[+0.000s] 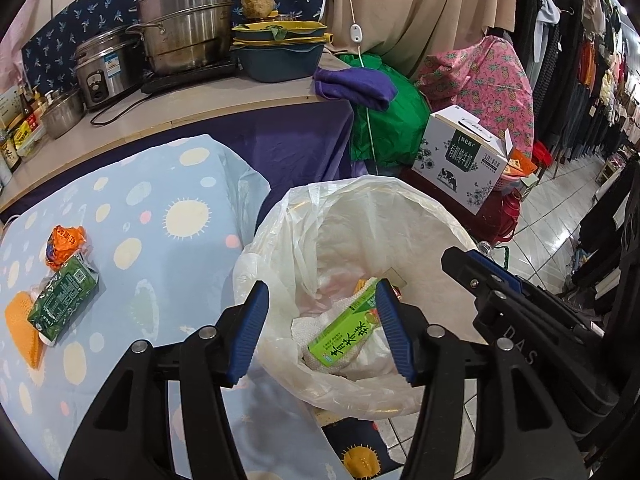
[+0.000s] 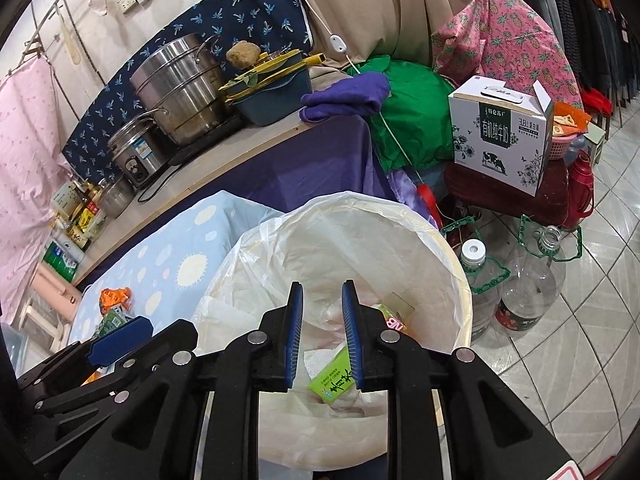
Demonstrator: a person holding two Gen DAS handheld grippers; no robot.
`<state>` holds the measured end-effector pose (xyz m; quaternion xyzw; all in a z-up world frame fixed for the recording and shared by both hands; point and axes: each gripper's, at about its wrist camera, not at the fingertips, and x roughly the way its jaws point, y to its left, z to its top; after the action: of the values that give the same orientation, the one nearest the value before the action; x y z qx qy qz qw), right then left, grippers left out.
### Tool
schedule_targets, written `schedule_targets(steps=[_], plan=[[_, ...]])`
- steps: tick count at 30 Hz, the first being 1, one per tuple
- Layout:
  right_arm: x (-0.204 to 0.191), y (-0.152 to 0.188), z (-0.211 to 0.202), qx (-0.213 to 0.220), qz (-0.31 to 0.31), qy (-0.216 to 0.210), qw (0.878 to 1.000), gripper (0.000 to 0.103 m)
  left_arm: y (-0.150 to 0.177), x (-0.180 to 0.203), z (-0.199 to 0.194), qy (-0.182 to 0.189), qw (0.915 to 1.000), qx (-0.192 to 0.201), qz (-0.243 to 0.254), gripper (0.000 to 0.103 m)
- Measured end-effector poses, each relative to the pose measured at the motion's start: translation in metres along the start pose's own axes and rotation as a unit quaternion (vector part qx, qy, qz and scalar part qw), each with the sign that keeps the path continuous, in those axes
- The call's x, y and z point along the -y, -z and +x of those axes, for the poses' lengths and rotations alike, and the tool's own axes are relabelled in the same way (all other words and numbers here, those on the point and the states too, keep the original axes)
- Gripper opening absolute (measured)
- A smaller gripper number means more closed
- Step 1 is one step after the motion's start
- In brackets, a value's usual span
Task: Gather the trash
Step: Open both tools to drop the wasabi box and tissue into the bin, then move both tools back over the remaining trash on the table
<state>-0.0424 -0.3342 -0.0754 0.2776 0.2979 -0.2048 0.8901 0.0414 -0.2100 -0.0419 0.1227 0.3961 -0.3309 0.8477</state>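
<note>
Left wrist view: your left claw [image 1: 322, 328] hangs over the mouth of the lined bin [image 1: 432, 216], jaws spread with nothing between the pads, the bright green tea carton [image 1: 344, 334] lying loose below it on crumpled white paper at the bottom of the liner. Judged from that, the carton is already dropped and the claw is over the bin only because that is where the release was made. Off to this claw's left, on the sun-patterned blue cloth of the worktop [image 1: 168, 248], three pieces wait: an orange wrapper [image 1: 66, 246], a dark green carton [image 1: 64, 300] just nearer than it and touching, and an orange perforated pad [image 1: 22, 330] partly under that carton. Your right claw [image 2: 322, 322] shows at this one's right, also over the bin; in its own view the jaws stand narrowly parted, empty, the tea carton beneath them and not gripped. The liner's rim is folded over the bin edge, which keeps the mouth open for drops. Next, by my reckoning, you swing left to the worktop; the overlapped carton and pad may drag each other when you pinch one.
</note>
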Motion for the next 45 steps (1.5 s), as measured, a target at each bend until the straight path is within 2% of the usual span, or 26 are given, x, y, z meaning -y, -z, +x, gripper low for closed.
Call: schedule_targets(steps=[10,18,26,29,33,41,45], plan=[[-0.014,-0.001,-0.001,0.0,-0.012,-0.005,1.0,0.021,0.0,-0.011,-0.009,-0.004,0.9999,0.006,-0.011,0.053],[-0.038,0.001,-0.005,0.002,-0.033,-0.008,0.999,0.027,0.003,-0.031,-0.021,-0.01,0.9994,0.014,-0.03,0.053],[-0.076,0.009,-0.004,-0.003,-0.061,-0.02,0.998,0.037,0.014,-0.074,-0.035,-0.027,0.9972,0.016,-0.067,0.053],[-0.095,0.014,-0.002,-0.005,-0.073,-0.026,0.997,0.046,0.02,-0.095,-0.041,-0.038,0.9955,0.018,-0.085,0.053],[-0.124,0.023,0.003,-0.011,-0.092,-0.035,0.995,0.054,0.03,-0.128,-0.052,-0.054,0.9919,0.023,-0.112,0.063],[-0.18,0.042,0.011,-0.023,-0.124,-0.057,0.99,0.069,0.051,-0.191,-0.073,-0.085,0.9824,0.027,-0.164,0.067],[-0.204,0.053,0.015,-0.035,-0.134,-0.072,0.988,0.072,0.065,-0.221,-0.082,-0.112,0.9753,0.03,-0.188,0.078]])
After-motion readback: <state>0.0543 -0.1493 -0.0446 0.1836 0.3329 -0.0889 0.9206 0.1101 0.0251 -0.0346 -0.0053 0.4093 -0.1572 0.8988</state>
